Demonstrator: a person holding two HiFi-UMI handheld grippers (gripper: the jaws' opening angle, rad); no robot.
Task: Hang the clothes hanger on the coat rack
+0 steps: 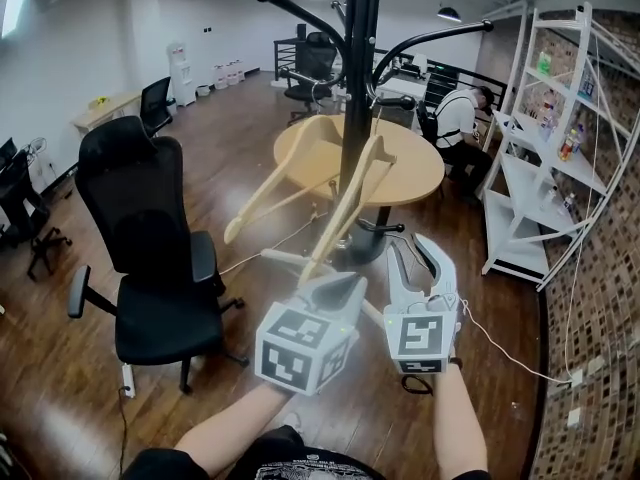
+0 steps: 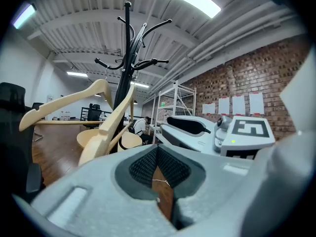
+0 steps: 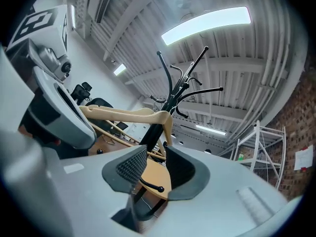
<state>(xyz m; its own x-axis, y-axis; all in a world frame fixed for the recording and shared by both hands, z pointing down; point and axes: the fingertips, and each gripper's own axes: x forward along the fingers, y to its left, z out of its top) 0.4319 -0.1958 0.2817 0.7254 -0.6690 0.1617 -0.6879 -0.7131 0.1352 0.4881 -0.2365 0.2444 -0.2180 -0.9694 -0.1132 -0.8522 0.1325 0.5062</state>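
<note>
Hanger (image 1: 305,158) hangs on coat rack (image 1: 357,118); left gripper (image 1: 348,284) jaws together (empty); right gripper (image 1: 408,249) jaws apart, empty.

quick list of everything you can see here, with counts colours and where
black metal coat rack: one, black, centre
pale wooden clothes hangers: two, light wood, hanging at the rack's pole
round wooden table: one, light wood, behind the rack
black office chair: one, black, left of the rack
white metal shelf unit: one, white, far right
seated person: one, white top, behind the table
left gripper: one, grey, jaws together, empty
right gripper: one, grey, jaws apart, empty
</note>
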